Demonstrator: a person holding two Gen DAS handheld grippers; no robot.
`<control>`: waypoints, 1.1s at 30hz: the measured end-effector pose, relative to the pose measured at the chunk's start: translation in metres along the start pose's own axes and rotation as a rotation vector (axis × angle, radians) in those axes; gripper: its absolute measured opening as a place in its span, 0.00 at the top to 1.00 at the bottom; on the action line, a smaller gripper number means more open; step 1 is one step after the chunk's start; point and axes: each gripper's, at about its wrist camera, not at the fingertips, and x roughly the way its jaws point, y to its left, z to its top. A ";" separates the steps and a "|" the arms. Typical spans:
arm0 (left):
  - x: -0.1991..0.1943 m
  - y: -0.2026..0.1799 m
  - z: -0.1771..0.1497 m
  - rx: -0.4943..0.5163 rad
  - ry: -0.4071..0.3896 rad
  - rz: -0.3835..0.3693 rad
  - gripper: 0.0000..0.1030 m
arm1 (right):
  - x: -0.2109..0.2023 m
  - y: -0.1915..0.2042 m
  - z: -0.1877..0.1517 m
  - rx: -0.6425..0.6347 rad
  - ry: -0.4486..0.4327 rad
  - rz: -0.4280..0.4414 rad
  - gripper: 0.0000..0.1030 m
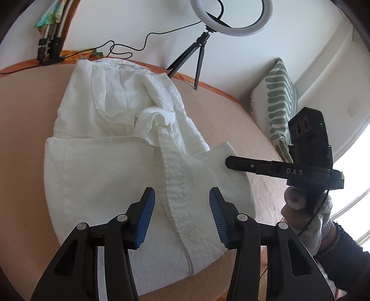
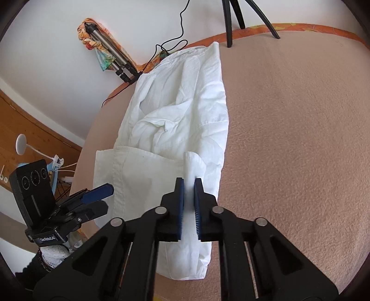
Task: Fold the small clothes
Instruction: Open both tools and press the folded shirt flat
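One white, crumpled linen button shirt (image 1: 120, 143) lies partly folded along the middle of the peach-pink textured table cover (image 2: 296, 139), its lower portion doubled up toward the near end and its stitched button placket (image 1: 173, 185) running diagonally across the top layer. The right gripper (image 2: 189, 185) is clamped on a raised pinch of the shirt's right-hand edge, white fabric showing between its blue ribbed pads (image 2: 198, 196). The left gripper (image 1: 181, 201) stands with its jaws apart, one on each side of the placket, gripping nothing; whether its pads touch the cloth cannot be told. The step in hand appears to be seizing the near fold for the next turn-over. The next move probably calls for the left gripper to close on the opposite edge at a matching height, so that both corners lift evenly and the layer does not skew. Beyond the far table edge stand a white ring light on a black tripod (image 1: 231, 18) and a green-patterned cushion (image 1: 277, 97).
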 end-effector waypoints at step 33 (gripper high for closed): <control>-0.016 0.015 0.045 -0.101 -0.096 -0.162 0.58 | -0.034 0.039 -0.052 -0.190 -0.060 -0.088 0.78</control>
